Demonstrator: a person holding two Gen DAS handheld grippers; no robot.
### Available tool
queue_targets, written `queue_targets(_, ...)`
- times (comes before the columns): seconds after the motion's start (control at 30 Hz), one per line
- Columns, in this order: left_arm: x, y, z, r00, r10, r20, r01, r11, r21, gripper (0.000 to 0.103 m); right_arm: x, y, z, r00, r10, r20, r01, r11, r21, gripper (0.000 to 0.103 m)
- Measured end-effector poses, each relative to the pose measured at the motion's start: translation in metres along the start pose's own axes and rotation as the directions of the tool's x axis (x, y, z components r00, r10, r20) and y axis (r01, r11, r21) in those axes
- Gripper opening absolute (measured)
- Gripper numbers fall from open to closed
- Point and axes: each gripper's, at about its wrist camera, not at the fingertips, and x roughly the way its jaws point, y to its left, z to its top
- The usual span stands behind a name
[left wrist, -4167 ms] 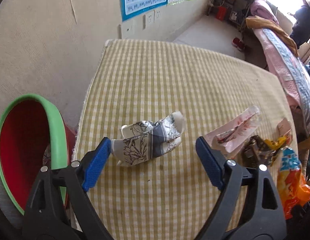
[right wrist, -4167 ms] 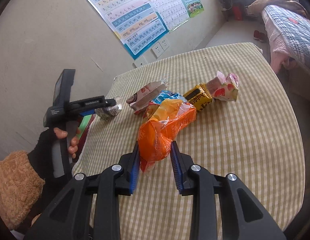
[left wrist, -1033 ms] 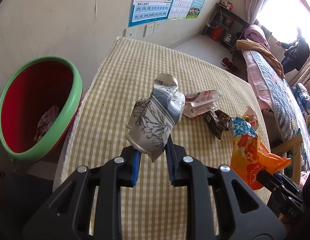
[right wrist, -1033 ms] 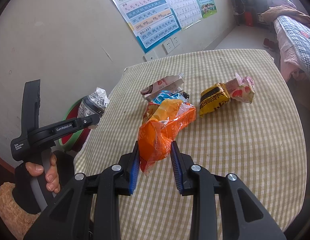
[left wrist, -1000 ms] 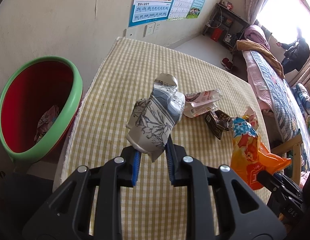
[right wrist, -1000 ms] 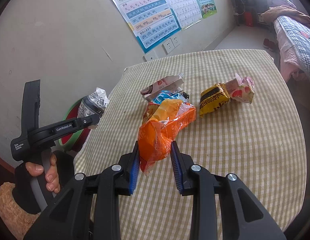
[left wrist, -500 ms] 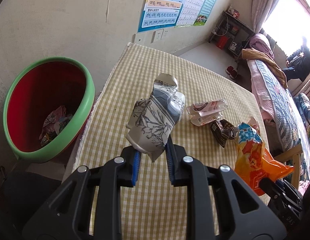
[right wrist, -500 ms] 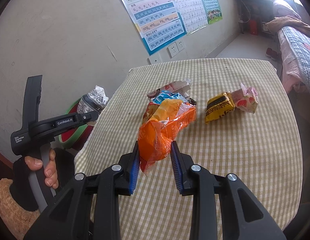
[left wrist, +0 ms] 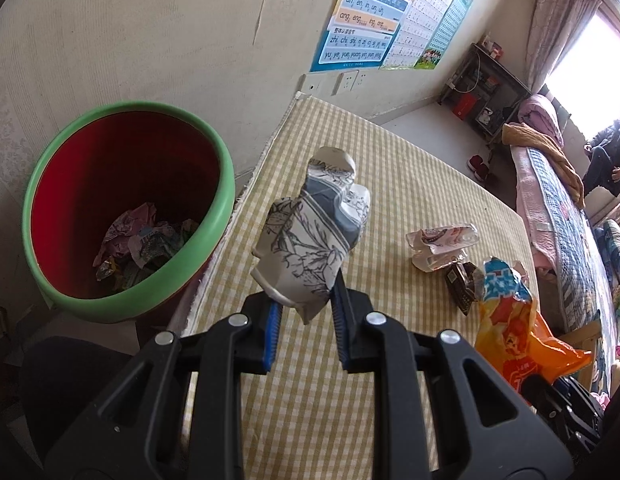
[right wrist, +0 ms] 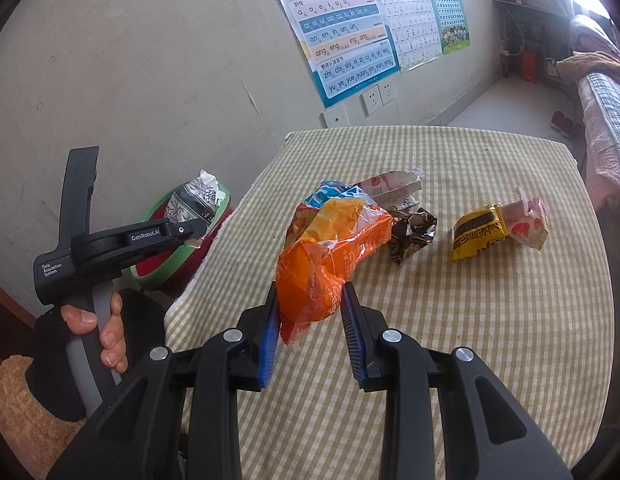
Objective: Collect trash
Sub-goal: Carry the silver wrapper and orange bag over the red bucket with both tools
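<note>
Both our grippers have carried their loads off the table and toward the bin since the earlier frames, when the grey wrapper lay flat on the cloth between parted jaws. Nearest us, the left gripper [left wrist: 303, 314] is clamped on the grey wrapper [left wrist: 312, 240], held in the air above the table's left edge. Our right gripper [right wrist: 310, 326] is clenched on the orange bag [right wrist: 330, 256], also lifted clear of the table [right wrist: 510, 320]. Just left of the table stands the bin [left wrist: 69, 300], red inside with a green rim and crumpled wrappers already at its bottom. Farther back on the cloth lie a pink-white wrapper [left wrist: 442, 240], a dark wrapper [right wrist: 412, 236] and a yellow packet [right wrist: 476, 236], with a pink one touching it.

We judge we are mid-carry. Next, the left gripper needs to travel further left until the wrapper hangs over the bin's mouth, then let go; the orange bag should follow the same path.
</note>
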Motion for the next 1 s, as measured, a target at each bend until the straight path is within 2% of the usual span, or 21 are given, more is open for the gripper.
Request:
queue_targets(0.43, -0.019, 0.023, 0.01, 0.997, 0.053, 0.048, -0.051, 0.998, -0.042, 0.022, 0.011, 0.033, 0.013, 0.999, 0.027, -0.021, -0.028, 0.997, -0.068, 0.029)
queue_targets(0.83, -0.044, 0.051, 0.019, 0.987, 0.128, 0.094, -0.121, 0.99, -0.073, 0.022, 0.023, 0.062, 0.03, 0.998, 0.068, -0.009, -0.068, 0.989, -0.134, 0.029)
queue_targets(1.0, -0.048, 0.06, 0.022, 0.985, 0.135, 0.104, -0.126, 0.988, -0.088, 0.022, 0.029, 0.07, 0.034, 0.997, 0.07, -0.015, -0.072, 0.985, -0.156, 0.029)
